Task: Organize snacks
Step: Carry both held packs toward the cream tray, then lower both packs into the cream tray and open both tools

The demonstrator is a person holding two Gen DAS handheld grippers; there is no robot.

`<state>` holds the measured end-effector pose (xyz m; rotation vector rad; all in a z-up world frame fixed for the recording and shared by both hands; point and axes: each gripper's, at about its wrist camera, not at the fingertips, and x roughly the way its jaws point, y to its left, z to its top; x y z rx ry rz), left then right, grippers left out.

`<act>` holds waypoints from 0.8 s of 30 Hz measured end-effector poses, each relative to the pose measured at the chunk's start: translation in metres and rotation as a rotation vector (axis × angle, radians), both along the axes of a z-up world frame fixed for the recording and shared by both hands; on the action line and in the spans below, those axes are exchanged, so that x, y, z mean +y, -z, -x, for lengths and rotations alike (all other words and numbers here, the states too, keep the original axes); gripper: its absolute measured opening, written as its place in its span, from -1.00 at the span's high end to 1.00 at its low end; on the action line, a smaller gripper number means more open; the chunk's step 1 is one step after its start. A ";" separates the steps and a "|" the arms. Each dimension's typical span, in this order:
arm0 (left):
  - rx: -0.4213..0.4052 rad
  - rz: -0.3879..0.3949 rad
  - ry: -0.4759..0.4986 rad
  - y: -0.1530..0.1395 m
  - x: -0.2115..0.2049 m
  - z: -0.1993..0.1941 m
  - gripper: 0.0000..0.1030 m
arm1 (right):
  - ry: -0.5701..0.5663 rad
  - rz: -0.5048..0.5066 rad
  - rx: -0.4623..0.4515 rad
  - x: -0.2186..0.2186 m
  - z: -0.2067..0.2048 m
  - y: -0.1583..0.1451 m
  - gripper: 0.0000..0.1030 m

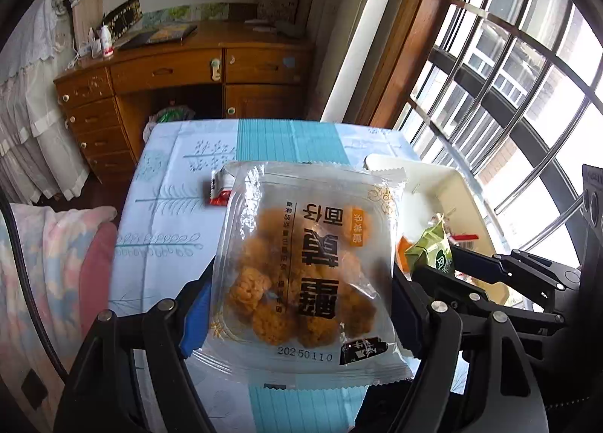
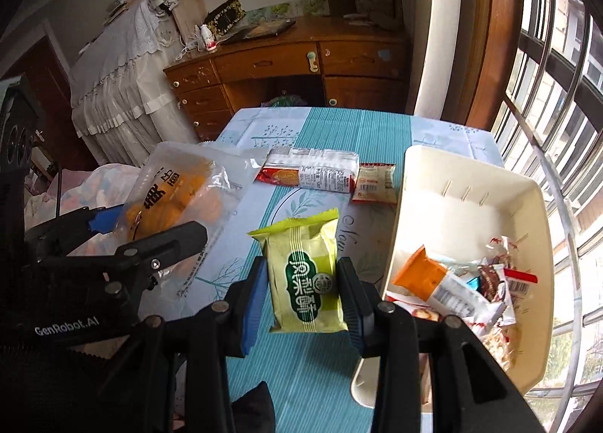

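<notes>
The right gripper (image 2: 301,282) pinches a green snack pack (image 2: 307,278) by its sides, lifted above the table (image 2: 320,376). The left gripper (image 1: 297,282), spread wide, clamps a clear bag of fried bites (image 1: 305,263), also lifted. The cream bin (image 2: 471,192) stands just right, already part full. Best carry each over the rim, then let go low, one at a time. Two packets (image 2: 328,169) wait beyond.

Table (image 2: 312,139) covered by a blue-and-teal patterned cloth. Near the far edge, two wrapped snacks lie flat, touching end to end: a long red-and-white biscuit packet (image 2: 312,171) and a small red-and-white sachet (image 2: 375,184). A cream plastic bin (image 2: 467,184) stands along the right edge, holding assorted wrapped snacks.
</notes>
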<state>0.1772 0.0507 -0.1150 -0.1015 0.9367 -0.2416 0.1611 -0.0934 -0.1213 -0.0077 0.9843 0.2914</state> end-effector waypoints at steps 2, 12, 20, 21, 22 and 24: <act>-0.018 0.003 -0.003 -0.006 -0.011 0.002 -0.51 | -0.004 0.004 -0.023 -0.011 0.003 -0.006 0.27; -0.065 0.036 0.010 -0.017 -0.074 -0.002 -0.51 | 0.009 0.060 -0.125 -0.068 0.013 -0.026 0.26; -0.078 0.061 0.026 -0.014 -0.132 -0.017 -0.51 | 0.010 0.105 -0.165 -0.118 0.010 -0.029 0.26; -0.076 0.063 0.026 -0.013 -0.138 -0.018 -0.51 | 0.008 0.109 -0.168 -0.123 0.009 -0.029 0.26; -0.075 0.064 0.025 -0.012 -0.145 -0.020 -0.51 | 0.005 0.114 -0.173 -0.129 0.008 -0.029 0.26; -0.072 0.065 0.022 -0.009 -0.157 -0.025 -0.52 | 0.000 0.124 -0.178 -0.139 0.004 -0.028 0.26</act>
